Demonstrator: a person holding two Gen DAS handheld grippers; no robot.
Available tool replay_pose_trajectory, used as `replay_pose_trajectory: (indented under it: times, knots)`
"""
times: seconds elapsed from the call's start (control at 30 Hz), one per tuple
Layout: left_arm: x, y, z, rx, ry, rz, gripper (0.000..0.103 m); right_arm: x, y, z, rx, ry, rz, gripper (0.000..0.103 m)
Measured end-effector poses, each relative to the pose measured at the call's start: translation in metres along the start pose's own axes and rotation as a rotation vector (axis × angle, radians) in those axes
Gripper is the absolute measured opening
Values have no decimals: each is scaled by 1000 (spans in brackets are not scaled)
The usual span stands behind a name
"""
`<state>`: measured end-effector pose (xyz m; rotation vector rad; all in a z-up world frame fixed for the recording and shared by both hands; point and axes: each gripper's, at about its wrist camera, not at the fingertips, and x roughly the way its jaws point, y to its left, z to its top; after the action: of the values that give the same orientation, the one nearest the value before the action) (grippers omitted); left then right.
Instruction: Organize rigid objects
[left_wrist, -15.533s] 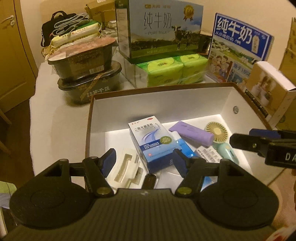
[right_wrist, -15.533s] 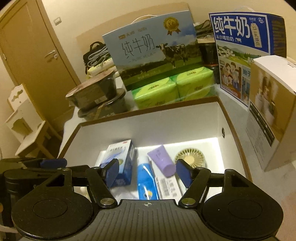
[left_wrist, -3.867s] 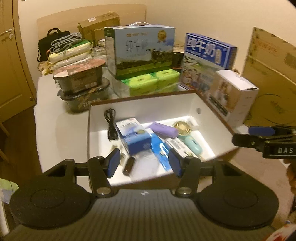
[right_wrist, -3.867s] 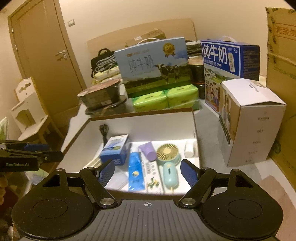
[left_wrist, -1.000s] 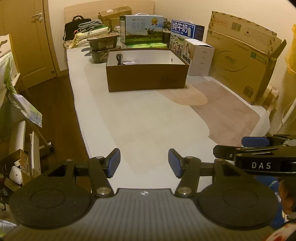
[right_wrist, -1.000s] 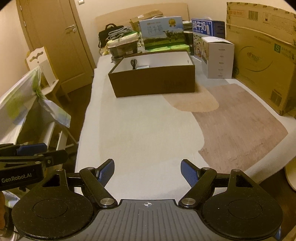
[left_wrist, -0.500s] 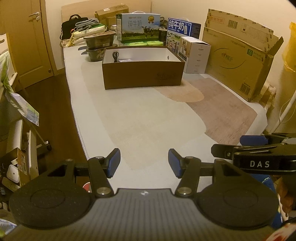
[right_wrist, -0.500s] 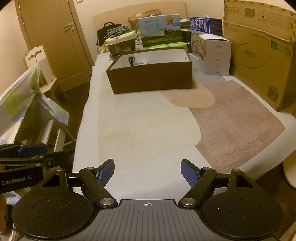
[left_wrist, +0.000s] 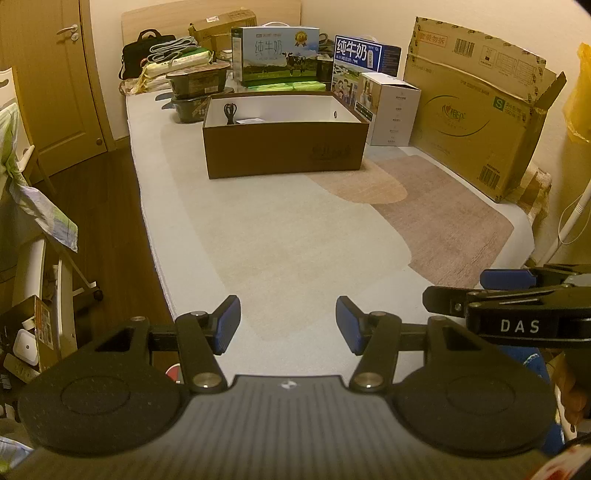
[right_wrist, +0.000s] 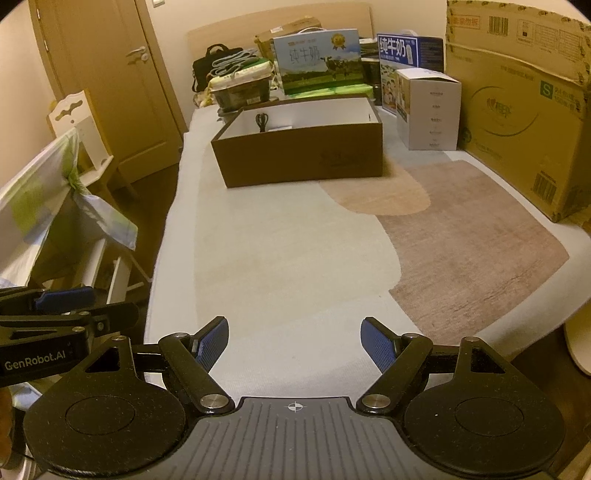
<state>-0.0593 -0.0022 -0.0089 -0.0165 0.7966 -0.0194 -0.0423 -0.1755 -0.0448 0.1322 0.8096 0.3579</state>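
A brown cardboard box (left_wrist: 284, 147) with a white inside stands far off on the bed (left_wrist: 295, 236), also seen as the box (right_wrist: 299, 157) in the right wrist view. A black cable (left_wrist: 230, 110) leans on its inner back wall; the rest of its contents is hidden behind the front wall. My left gripper (left_wrist: 287, 325) hangs open and empty over the near end of the bed. My right gripper (right_wrist: 294, 345) is open and empty too, beside the left one, whose fingers (right_wrist: 62, 297) show at the left edge.
Milk cartons (left_wrist: 279, 55), a white box (left_wrist: 391, 107), stacked food trays (left_wrist: 195, 92) and a bag (left_wrist: 147, 51) crowd the bed's far end. A large cardboard carton (left_wrist: 476, 107) leans on the right wall. A drying rack (right_wrist: 55, 214) and a door (right_wrist: 107, 85) are at left.
Over the last second the view barely shifted; the box sits slightly nearer in both views. Both grippers kept the same opening.
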Motion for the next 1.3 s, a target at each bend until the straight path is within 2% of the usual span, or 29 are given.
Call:
replay_pose_trajectory:
  times: [1.3]
  knots:
    - [2,1,3,3,2,2,55,1,-4,-1,1,3,-4,78]
